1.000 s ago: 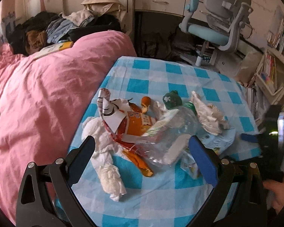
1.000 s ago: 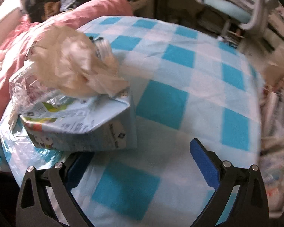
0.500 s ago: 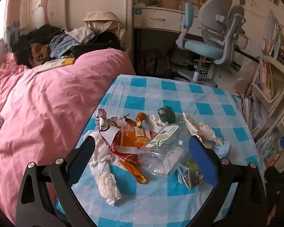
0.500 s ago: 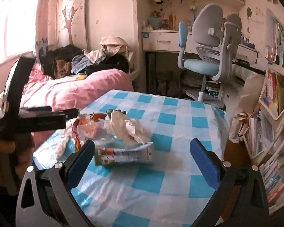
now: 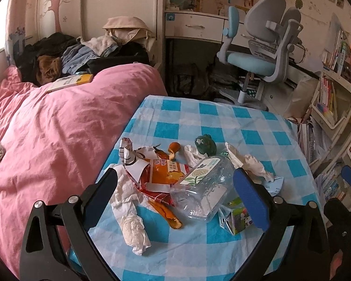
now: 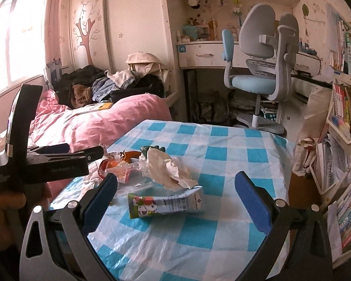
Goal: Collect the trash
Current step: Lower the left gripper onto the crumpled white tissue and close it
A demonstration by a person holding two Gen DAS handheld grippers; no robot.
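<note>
Trash lies in a heap on the blue-checked tablecloth: a clear plastic bottle, an orange snack wrapper, crumpled tissues, orange peel, a green cap and a small juice carton. My left gripper hovers open above the heap, holding nothing. In the right wrist view the carton lies under a crumpled tissue. My right gripper is open and raised over the table's near side. A hand holds the left gripper's body at the left.
A bed with a pink duvet borders the table's left side, with clothes piled at its head. A blue-grey desk chair and desk stand beyond the table. Bookshelves line the right.
Both grippers have pulled up and back from the heap. The right view went from close on the carton to the whole table and room.
</note>
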